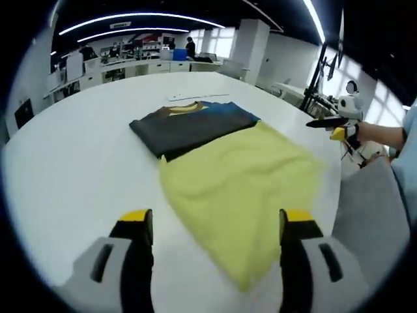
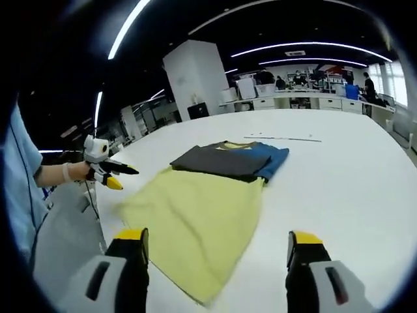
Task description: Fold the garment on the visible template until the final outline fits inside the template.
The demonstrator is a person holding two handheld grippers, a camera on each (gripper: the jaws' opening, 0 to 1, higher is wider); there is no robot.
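The garment [image 1: 241, 189] is a yellow shirt lying flat on a big white table [image 1: 78, 163]. Its far end is folded over, and that part shows dark grey with a blue bit and a yellow neck hole. In the right gripper view the same garment [image 2: 195, 218] sits in the middle, with its near corner close to the table edge.

The left gripper [image 1: 218, 225] hangs above the near end of the shirt. Its two jaws are spread wide and hold nothing. The right gripper [image 2: 218, 248] is also spread wide, with nothing in it. In the left gripper view the right gripper [image 1: 339, 127] shows at the right, off past the table edge and well apart from the shirt. In the right gripper view the left gripper [image 2: 107, 173] shows at the left, held in a hand.

I cannot see the template's lines on the table, so a fold may end up poking out past them. The near corner could slip off the table edge if it is pulled that way. A jaw may grab two layers at once and bunch the cloth. The folded grey part could flop open if the yellow part is tugged hard.
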